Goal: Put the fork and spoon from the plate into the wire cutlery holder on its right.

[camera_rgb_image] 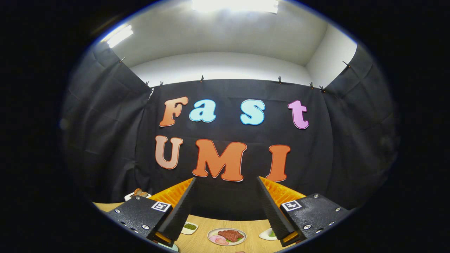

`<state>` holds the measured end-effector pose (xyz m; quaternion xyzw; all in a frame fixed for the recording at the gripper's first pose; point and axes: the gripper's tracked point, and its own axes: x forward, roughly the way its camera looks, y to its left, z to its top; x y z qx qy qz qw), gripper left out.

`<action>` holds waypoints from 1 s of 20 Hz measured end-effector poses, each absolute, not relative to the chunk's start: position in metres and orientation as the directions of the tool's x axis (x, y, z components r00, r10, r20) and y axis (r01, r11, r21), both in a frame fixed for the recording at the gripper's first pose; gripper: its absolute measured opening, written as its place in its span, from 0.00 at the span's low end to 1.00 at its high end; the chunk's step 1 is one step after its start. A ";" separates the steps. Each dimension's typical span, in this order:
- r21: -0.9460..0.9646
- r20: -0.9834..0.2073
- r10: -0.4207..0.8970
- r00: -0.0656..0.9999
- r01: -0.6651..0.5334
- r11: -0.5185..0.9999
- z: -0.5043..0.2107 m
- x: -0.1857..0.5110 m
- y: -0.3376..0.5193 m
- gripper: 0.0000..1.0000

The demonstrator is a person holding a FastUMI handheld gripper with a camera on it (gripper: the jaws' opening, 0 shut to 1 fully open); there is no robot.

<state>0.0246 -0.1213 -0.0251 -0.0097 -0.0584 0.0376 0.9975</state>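
Two fingers (182, 207) apart, nothing between.

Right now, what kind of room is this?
Probably a small booth set up for filming: black cloth walls, a wooden table with food dishes like a meat plate, and the open gripper held high.

Staged recording booth, not a home: black cloth wall (225, 203) clipped up under white ceiling with strip lights (235, 5); wooden worktop (200, 242) carries a plate of food (226, 236) and small dishes (190, 227).

Plate of food (226, 236) on table (202, 242), between gripper (225, 182) fingers
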 end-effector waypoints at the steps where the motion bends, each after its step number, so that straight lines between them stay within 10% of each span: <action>1: -0.021 0.117 0.080 0.990 -0.078 0.997 -0.025 0.024 -0.120 0.98; 20: 0.016 0.082 0.132 0.988 -0.134 0.991 -0.027 0.002 -0.098 0.98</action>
